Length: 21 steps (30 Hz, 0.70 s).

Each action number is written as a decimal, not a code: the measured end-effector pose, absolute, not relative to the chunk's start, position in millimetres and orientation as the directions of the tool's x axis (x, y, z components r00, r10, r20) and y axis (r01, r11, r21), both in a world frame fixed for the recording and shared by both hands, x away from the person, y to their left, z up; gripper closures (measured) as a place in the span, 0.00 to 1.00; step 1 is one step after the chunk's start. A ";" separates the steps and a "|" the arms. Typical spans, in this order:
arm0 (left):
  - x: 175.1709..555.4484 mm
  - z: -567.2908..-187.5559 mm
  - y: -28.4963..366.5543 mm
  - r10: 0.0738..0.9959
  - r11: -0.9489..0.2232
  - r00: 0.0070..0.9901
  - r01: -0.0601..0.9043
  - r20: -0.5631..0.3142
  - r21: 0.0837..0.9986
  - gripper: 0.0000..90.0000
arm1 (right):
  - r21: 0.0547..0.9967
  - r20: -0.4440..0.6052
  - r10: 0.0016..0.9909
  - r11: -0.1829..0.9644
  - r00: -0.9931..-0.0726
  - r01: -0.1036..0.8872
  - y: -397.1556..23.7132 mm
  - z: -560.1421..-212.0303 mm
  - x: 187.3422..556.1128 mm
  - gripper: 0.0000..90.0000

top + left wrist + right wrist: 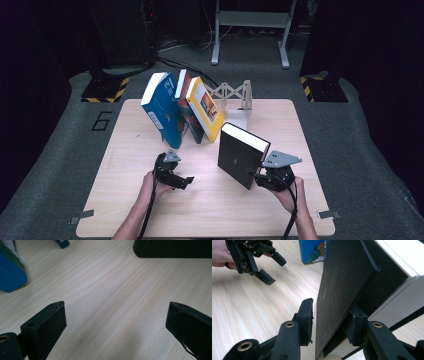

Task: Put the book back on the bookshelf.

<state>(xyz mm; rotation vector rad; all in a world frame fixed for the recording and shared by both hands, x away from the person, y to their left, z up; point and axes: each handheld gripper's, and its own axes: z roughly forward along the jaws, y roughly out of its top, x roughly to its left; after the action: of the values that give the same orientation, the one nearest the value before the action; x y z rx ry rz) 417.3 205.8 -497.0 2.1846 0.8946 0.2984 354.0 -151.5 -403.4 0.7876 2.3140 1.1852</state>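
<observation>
Your right gripper (260, 176) has the black book (241, 156) between its jaws — in the right gripper view the left pad (306, 315) stands a hair off the black cover while the right pad sits behind the book against its far side, so you hold it loosely at best, and whether the grip is firm I cannot tell. The black book (347, 290) stands upright on its lower corner on the wooden table (150, 210), tilted, its white page edge facing up and away from you. Taking that book as the landmark: your left gripper (182, 181) is to its left, well apart from it, its jaws spread wide with nothing between them — bare tabletop (112, 302) shows between the two pads in the left gripper view. Behind the book and to its left, three books lean together: a blue book (162, 110) farthest from it, a dark one with a red edge (186, 112) in the middle, and a yellow book (207, 107) nearest. Just behind the black book, touching the yellow one, stands a white folding rack (235, 97).
</observation>
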 end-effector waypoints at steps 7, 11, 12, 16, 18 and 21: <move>420.4 -495.8 197.0 0.662 -0.483 0.747 0.489 -0.062 0.726 0.03 | 0.833 -0.114 0.649 0.475 -0.752 0.284 -154.7 -405.8 353.3 0.67; 421.7 -494.0 194.4 0.651 -0.491 0.757 0.482 -0.062 0.726 0.03 | 0.830 -0.113 0.652 0.476 -0.750 0.289 -156.4 -406.3 352.1 0.66; 422.0 -493.9 193.5 0.650 -0.487 0.757 0.482 -0.066 0.728 0.02 | 0.832 -0.111 0.652 0.474 -0.750 0.288 -156.8 -406.4 351.8 0.66; 423.3 -493.2 190.7 0.649 -0.483 0.758 0.474 -0.063 0.736 0.02 | 0.825 -0.109 0.658 0.478 -0.745 0.302 -157.5 -407.1 350.4 0.64; 424.2 -493.0 189.9 0.648 -0.483 0.759 0.472 -0.062 0.738 0.02 | 0.825 -0.110 0.657 0.479 -0.746 0.300 -158.9 -407.8 349.3 0.63; 425.1 -492.4 188.7 0.642 -0.488 0.764 0.474 -0.067 0.733 0.02 | 0.826 -0.099 0.666 0.469 -0.739 0.312 -160.7 -409.0 347.9 0.58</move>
<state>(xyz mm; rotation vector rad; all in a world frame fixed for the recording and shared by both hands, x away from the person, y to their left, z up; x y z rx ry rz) 425.1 188.7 -492.4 2.1774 0.8298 0.2762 347.9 -160.7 -409.0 0.8186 2.3116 1.1760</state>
